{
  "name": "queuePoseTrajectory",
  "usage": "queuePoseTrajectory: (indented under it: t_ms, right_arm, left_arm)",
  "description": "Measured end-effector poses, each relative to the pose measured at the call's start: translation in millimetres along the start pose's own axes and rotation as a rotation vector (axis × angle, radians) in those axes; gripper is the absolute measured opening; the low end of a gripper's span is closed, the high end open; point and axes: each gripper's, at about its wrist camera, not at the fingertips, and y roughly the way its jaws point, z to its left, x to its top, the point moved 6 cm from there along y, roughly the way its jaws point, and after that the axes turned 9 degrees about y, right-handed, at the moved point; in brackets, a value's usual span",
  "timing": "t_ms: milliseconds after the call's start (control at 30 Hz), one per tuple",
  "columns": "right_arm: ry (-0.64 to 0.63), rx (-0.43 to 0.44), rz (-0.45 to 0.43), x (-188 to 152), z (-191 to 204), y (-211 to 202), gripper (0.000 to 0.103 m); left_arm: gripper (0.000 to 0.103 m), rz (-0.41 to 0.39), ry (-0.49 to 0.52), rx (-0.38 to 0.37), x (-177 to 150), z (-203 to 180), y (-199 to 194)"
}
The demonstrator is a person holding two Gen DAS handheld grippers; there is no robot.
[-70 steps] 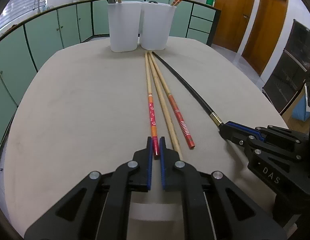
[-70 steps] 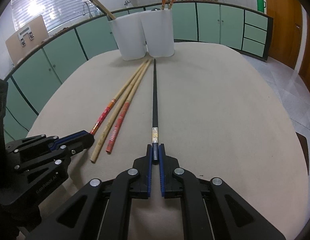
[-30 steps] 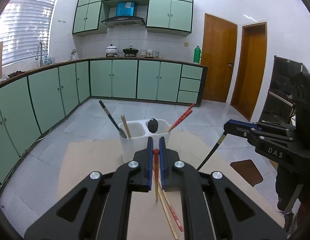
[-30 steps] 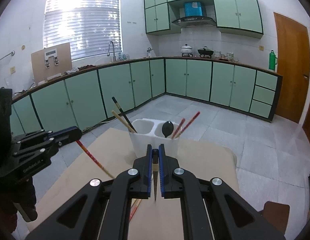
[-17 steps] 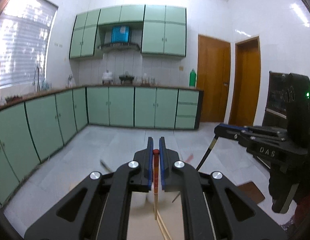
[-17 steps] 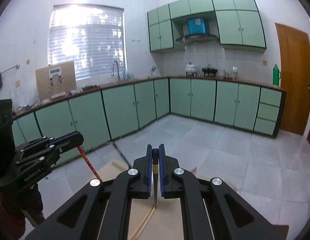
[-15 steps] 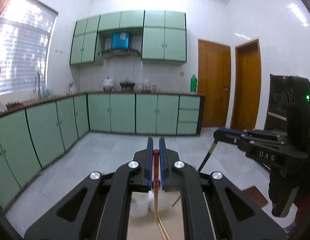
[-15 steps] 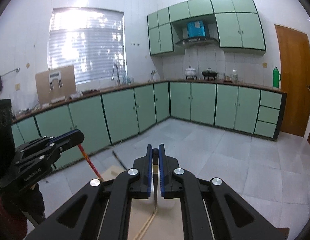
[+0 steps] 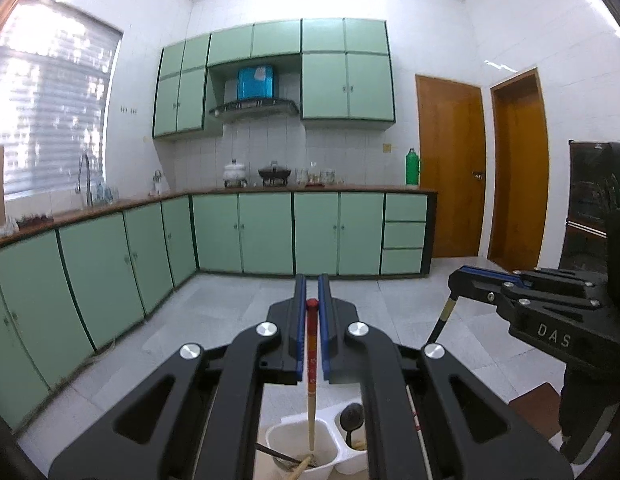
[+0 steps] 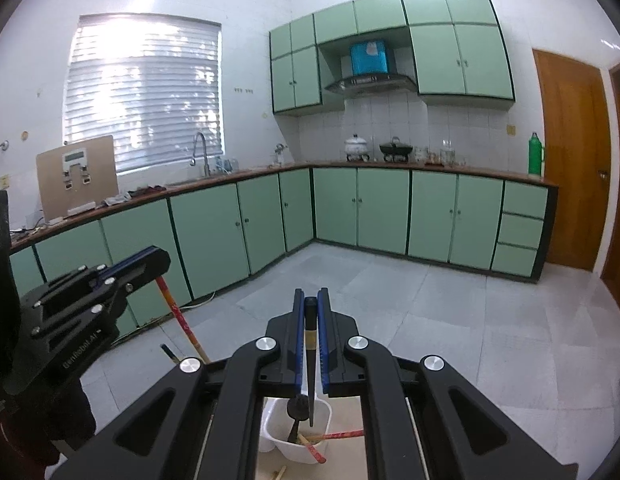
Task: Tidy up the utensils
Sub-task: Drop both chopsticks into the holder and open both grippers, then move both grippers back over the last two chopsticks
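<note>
My left gripper (image 9: 312, 280) is shut on the top end of a red-patterned chopstick (image 9: 311, 344). The chopstick hangs straight down, and its pale tip lines up with the left compartment of the white utensil holder (image 9: 298, 444). My right gripper (image 10: 311, 294) is shut on a black chopstick (image 10: 310, 360) that also hangs down, its tip over the holder's (image 10: 296, 432) right compartment. A black spoon (image 10: 296, 406) and red chopsticks (image 10: 342, 435) stand in that compartment. Each view shows the other gripper beside it: the right gripper (image 9: 456, 278) and the left gripper (image 10: 160, 258).
The holder stands on a beige table (image 10: 350, 460), where another chopstick end (image 10: 280, 472) lies. Beyond are a tiled floor, green kitchen cabinets (image 9: 266, 232) and two wooden doors (image 9: 450, 168). A dark sleeve (image 10: 50, 420) shows at the left of the right wrist view.
Both grippers have lifted their chopsticks off the table and carried them forward and up. The holder has come in close under the hanging tips. Both grips have stayed shut.
</note>
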Motion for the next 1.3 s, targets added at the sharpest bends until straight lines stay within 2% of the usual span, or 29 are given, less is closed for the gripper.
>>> queuePoseTrajectory:
  t_ms: [200,400,500,567,633,767,867,933,1033,1067,1133,1300]
  right_arm:
    - [-0.01,-0.017,0.063,-29.7,-3.3,21.6,0.006]
    - [-0.022,-0.026,0.108,-43.5,-5.1,29.8,0.007]
    - [-0.009,-0.037,0.087,-40.7,-9.7,19.9,0.016]
    - [0.005,-0.05,0.062,-38.2,-13.3,7.8,0.031]
    - [0.009,-0.066,0.04,-36.3,-17.1,-6.0,0.036]
    - [0.008,-0.088,-0.001,-39.5,-21.2,-33.7,0.056]
    - [0.014,-0.088,-0.019,-49.3,-21.5,-55.1,0.066]
    - [0.024,-0.083,-0.022,-61.8,-20.8,-69.8,0.071]
    - [0.047,-0.078,-0.021,-84.3,-20.7,-88.0,0.084]
    - [0.064,-0.073,-0.015,-95.0,-21.1,-93.9,0.09]
    - [0.091,-0.067,-0.006,-113.6,-21.6,-102.5,0.095]
    - [0.122,-0.084,0.041,-156.9,-20.6,-115.0,0.097]
  left_arm:
    - [0.005,0.066,-0.017,0.0,-30.1,7.8,19.3]
    - [0.006,0.132,-0.029,-0.01,-51.3,12.1,28.0]
    - [0.008,0.137,-0.038,-0.013,-55.1,16.1,18.7]
    - [0.017,0.125,-0.038,-0.019,-52.1,18.5,8.2]
    - [0.033,0.112,-0.036,-0.016,-49.2,20.7,0.4]
    - [0.05,0.093,-0.037,-0.005,-48.1,23.2,-23.3]
    - [0.059,0.091,-0.042,-0.011,-56.7,20.1,-45.3]
    - [0.073,0.09,-0.046,-0.012,-66.2,17.2,-59.2]
    - [0.083,0.097,-0.054,-0.007,-86.9,12.9,-81.6]
    - [0.086,0.101,-0.057,-0.003,-92.0,10.7,-86.5]
    - [0.089,0.123,-0.068,0.004,-109.6,7.6,-97.3]
    - [0.089,0.212,-0.086,0.003,-160.9,1.4,-116.8]
